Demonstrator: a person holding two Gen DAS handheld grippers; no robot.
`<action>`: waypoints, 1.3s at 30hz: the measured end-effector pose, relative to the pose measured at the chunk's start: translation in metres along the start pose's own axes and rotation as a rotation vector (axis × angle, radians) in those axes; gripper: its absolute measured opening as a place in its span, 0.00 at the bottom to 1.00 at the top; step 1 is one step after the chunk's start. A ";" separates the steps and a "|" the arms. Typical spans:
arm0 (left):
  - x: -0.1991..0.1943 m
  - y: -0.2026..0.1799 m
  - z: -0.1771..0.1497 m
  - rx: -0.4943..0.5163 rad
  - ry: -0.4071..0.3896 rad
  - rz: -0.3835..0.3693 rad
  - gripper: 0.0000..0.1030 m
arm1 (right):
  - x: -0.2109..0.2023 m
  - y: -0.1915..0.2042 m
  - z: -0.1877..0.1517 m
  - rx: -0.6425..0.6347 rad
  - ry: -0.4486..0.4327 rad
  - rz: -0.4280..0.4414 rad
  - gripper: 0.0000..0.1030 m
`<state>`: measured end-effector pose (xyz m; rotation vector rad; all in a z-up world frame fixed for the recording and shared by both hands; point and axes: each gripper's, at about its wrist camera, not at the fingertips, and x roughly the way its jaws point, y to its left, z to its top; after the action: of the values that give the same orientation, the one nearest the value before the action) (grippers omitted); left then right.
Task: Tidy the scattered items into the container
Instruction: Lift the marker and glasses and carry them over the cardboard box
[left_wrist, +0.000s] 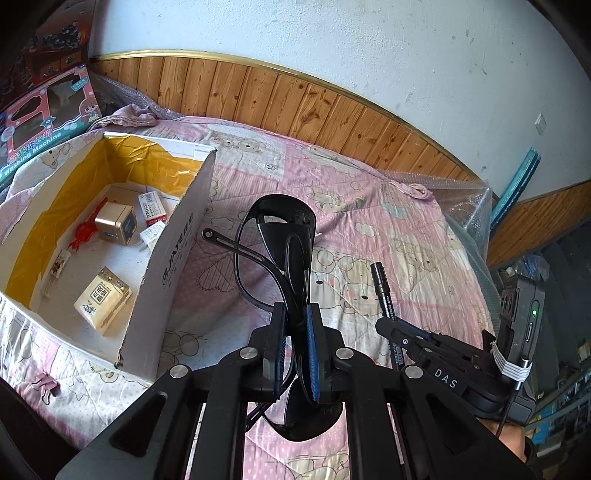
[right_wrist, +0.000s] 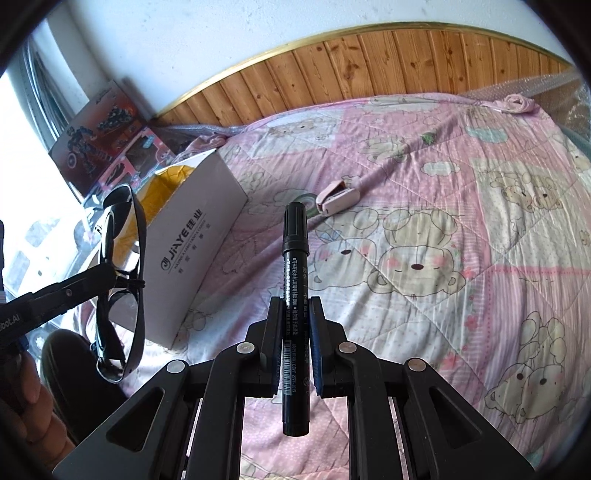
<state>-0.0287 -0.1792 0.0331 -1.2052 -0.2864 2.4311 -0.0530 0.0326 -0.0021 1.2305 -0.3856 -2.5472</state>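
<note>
My left gripper (left_wrist: 295, 314) is shut on a pair of black sunglasses (left_wrist: 275, 236), held above the pink bedspread just right of the white cardboard box (left_wrist: 173, 258). The box, lined in yellow, holds a gold cube, a tissue pack, a red trinket and small packets. My right gripper (right_wrist: 295, 306) is shut on a black marker (right_wrist: 294, 251) that points upward and forward. In the left wrist view the right gripper (left_wrist: 388, 321) with the marker (left_wrist: 382, 291) is to the right. In the right wrist view the sunglasses (right_wrist: 122, 280) hang at the left beside the box (right_wrist: 192, 251).
A pink stapler (right_wrist: 338, 197) and a roll of tape (right_wrist: 308, 203) lie on the bedspread beyond the marker. A pink binder clip (left_wrist: 46, 382) lies near the box's front corner. Toy boxes (left_wrist: 40, 122) stand at the far left. Wooden wall panelling (left_wrist: 295, 107) borders the bed.
</note>
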 end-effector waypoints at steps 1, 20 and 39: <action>-0.002 0.002 0.001 -0.002 -0.003 -0.002 0.11 | -0.001 0.005 0.000 -0.006 -0.002 0.004 0.13; -0.036 0.021 0.017 -0.023 -0.067 -0.009 0.11 | -0.009 0.056 0.014 -0.033 -0.026 0.102 0.13; -0.068 0.068 0.039 -0.048 -0.133 0.038 0.11 | 0.000 0.116 0.040 -0.091 -0.033 0.175 0.13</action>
<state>-0.0415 -0.2706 0.0807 -1.0795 -0.3657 2.5555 -0.0688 -0.0697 0.0629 1.0745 -0.3637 -2.4103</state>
